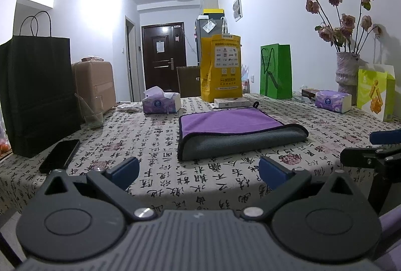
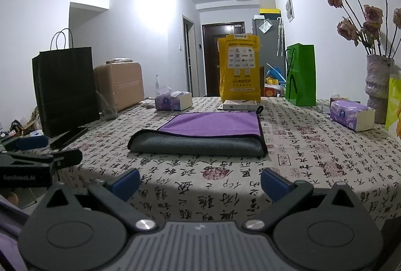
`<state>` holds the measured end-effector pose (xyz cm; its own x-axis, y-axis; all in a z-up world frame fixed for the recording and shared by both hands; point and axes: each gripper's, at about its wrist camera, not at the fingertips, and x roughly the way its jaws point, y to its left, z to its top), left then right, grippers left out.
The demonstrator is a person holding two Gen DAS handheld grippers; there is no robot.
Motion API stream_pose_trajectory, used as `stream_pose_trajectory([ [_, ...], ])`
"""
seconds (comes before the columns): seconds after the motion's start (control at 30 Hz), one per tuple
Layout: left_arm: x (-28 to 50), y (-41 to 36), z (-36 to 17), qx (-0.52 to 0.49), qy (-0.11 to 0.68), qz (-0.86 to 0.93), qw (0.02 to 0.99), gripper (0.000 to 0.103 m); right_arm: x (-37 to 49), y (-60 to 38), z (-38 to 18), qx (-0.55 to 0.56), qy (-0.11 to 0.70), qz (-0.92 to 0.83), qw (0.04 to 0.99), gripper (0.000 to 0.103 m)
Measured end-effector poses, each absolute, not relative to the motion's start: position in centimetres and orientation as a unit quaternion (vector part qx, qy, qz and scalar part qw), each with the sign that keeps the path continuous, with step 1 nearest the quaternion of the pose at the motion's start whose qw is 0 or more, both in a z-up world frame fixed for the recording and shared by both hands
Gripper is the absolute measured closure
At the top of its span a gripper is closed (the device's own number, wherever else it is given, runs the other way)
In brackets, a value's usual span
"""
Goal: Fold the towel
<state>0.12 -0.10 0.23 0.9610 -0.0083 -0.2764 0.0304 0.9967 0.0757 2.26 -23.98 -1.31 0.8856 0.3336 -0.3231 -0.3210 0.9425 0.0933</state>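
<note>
**Towel lies part-folded mid-counter, both tools spread and empty**

The towel [image 1: 233, 132] sits in the middle of the counter [image 1: 175, 170], well apart from both of my tools. It looks already doubled over: a purple face shows on the far half and a grey plush face rolls over along the near edge, with dark piping round the border and a small hanging loop [image 1: 256, 104] at the far right corner. I judge it light, soft and limp, with enough pile to grip without slipping; it will sag and drag on the patterned cloth if I lift only one point. The near corners of the grey fold look like the sensible holds, one per tool, pinching through both layers at the piped edge.

My left tool [image 1: 198, 169] has its blue pads wide apart, holding nothing. My right tool [image 2: 200, 182] is likewise spread and empty; both hover over the near edge of the counter.

Around the towel: a flat box [image 2: 240, 104] just beyond its far edge, a yellow bag [image 2: 239, 68] behind that, a tissue pack [image 1: 161, 102] to the far left, another tissue pack [image 2: 351, 118] to the right, a phone [image 1: 60, 155] and a black bag [image 1: 37, 93] at the left. The flat box is the only thing close enough to catch a fold swung away from me.
</note>
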Motion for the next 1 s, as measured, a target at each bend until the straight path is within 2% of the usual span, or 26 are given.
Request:
stream_pose_trajectory([
  [1.0,0.48,0.15,0.03,0.036,0.147,-0.006,0.988,0.0,2.76,-24.14,-1.72,0.025,0.18,0.17,0.969,0.0],
])
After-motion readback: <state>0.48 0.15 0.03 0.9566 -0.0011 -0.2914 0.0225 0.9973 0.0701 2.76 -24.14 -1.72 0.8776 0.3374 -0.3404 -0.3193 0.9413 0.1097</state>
